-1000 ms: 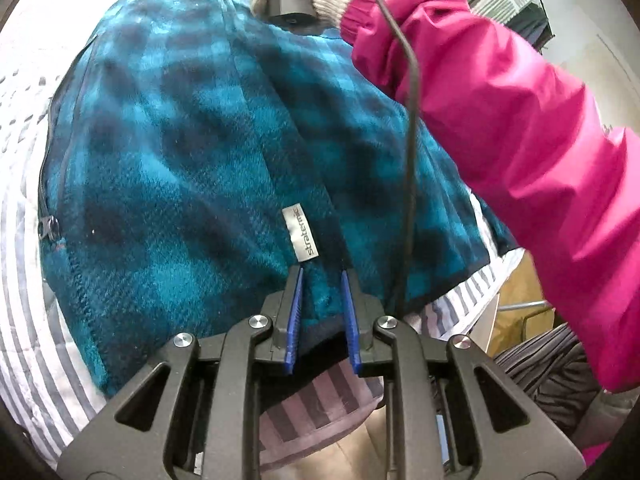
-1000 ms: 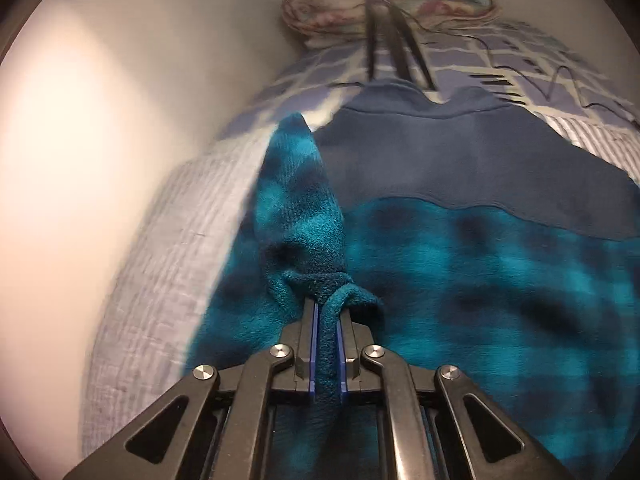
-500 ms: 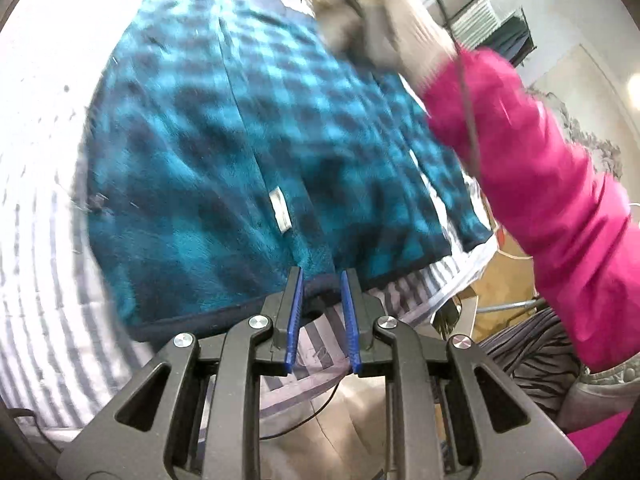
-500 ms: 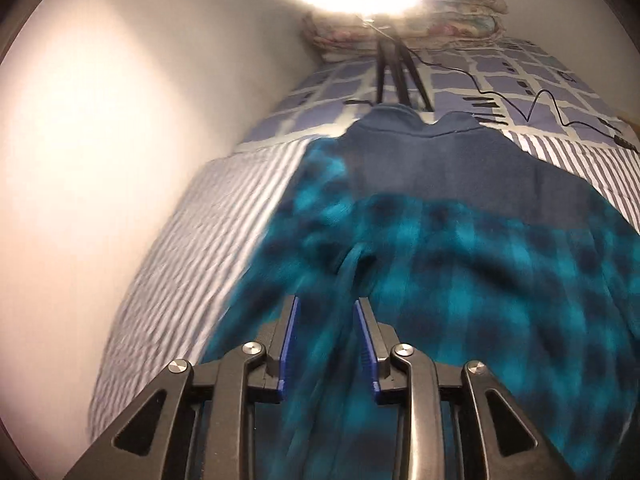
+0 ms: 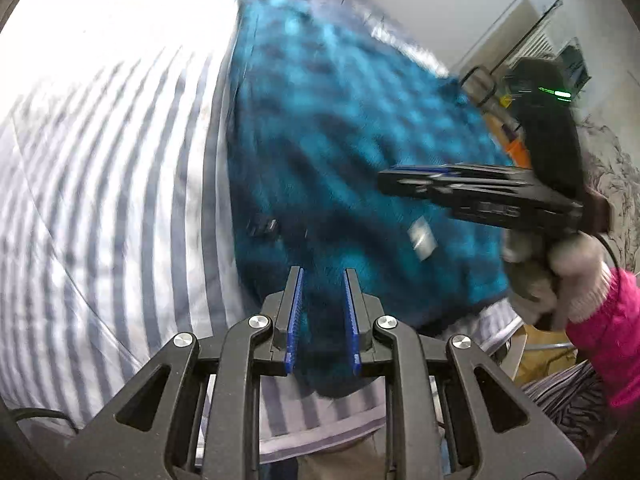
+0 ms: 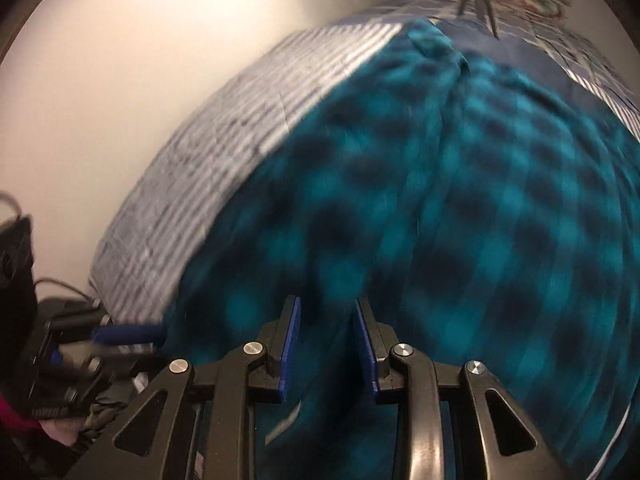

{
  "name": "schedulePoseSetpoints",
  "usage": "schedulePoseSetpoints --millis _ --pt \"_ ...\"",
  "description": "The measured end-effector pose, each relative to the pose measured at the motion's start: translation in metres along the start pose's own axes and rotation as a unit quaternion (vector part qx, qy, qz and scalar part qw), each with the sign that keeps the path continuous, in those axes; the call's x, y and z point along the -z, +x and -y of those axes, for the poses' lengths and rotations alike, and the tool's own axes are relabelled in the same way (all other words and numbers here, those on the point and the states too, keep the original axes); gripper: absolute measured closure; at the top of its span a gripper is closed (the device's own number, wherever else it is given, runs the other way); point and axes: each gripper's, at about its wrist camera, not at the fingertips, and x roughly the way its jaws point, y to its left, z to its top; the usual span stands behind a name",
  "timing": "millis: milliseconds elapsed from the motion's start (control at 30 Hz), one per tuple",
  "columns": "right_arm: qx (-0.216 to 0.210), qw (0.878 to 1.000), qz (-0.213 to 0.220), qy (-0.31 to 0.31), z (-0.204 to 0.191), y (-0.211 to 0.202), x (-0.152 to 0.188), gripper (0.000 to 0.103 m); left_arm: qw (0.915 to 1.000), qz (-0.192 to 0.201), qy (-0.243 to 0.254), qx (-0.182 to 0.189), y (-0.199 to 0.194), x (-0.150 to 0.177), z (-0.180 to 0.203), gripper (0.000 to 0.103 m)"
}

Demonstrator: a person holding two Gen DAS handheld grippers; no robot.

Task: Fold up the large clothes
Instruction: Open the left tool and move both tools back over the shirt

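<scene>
Over the bed (image 5: 100, 152), your right claw (image 6: 326, 344) hangs spread and empty; your left claw (image 5: 322, 316) pinches the fleece jacket's (image 5: 352, 128) hem—tug sideways and you'd undo the fold.

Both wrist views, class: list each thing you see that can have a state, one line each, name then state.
Plaid fleece jacket: lying spread on the bed, sleeve folded in across it.
Striped bedsheet: spread under the jacket.
Left gripper: jaws apart over the jacket's hem; grip unclear through blur.
Right gripper: jaws apart, nothing clamped.
White label: showing, face up near the hem.
</scene>
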Motion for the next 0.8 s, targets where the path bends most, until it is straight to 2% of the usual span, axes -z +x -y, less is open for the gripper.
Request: schedulePoseSetpoints --millis 67,167,267,367,433,500,667,733,767,800 --pt "0.008 1.000 0.002 0.007 0.000 0.005 0.013 0.074 0.9999 -0.011 0.004 -0.006 0.012 0.010 -0.005 0.085" --pt "0.048 0.998 0.020 -0.023 -0.010 0.008 0.027 0.074 0.9984 -0.006 0.049 -0.029 0.011 0.011 0.005 0.085" --pt "0.060 0.998 0.018 -0.013 -0.015 -0.001 0.025 0.072 0.9986 -0.002 0.037 -0.037 0.005 0.008 0.008 0.085" --pt "0.050 0.998 0.049 -0.003 -0.017 -0.031 0.031 0.061 0.9978 0.023 0.046 -0.042 -0.010 0.004 0.020 0.085" --pt "0.060 0.995 0.079 -0.001 -0.016 -0.055 0.041 0.041 0.9971 0.044 0.049 -0.039 -0.024 0.003 0.028 0.085" --pt "0.067 0.992 0.109 0.008 -0.009 -0.080 0.051 0.034 0.9966 0.066 0.045 -0.023 -0.039 -0.002 0.037 0.085" --pt "0.103 0.983 0.139 0.054 0.029 -0.134 0.078 0.033 0.9936 0.099 0.053 0.008 -0.068 -0.017 0.065 0.085" --pt "0.115 0.980 0.145 0.071 0.044 -0.152 0.090 0.033 0.9924 0.105 0.061 0.018 -0.075 -0.022 0.078 0.078" --pt "0.121 0.978 0.147 0.083 0.055 -0.162 0.096 0.033 0.9914 0.110 0.067 0.023 -0.077 -0.025 0.086 0.063" --pt "0.126 0.976 0.148 0.096 0.067 -0.171 0.102 0.033 0.9904 0.115 0.072 0.027 -0.080 -0.027 0.094 0.053"
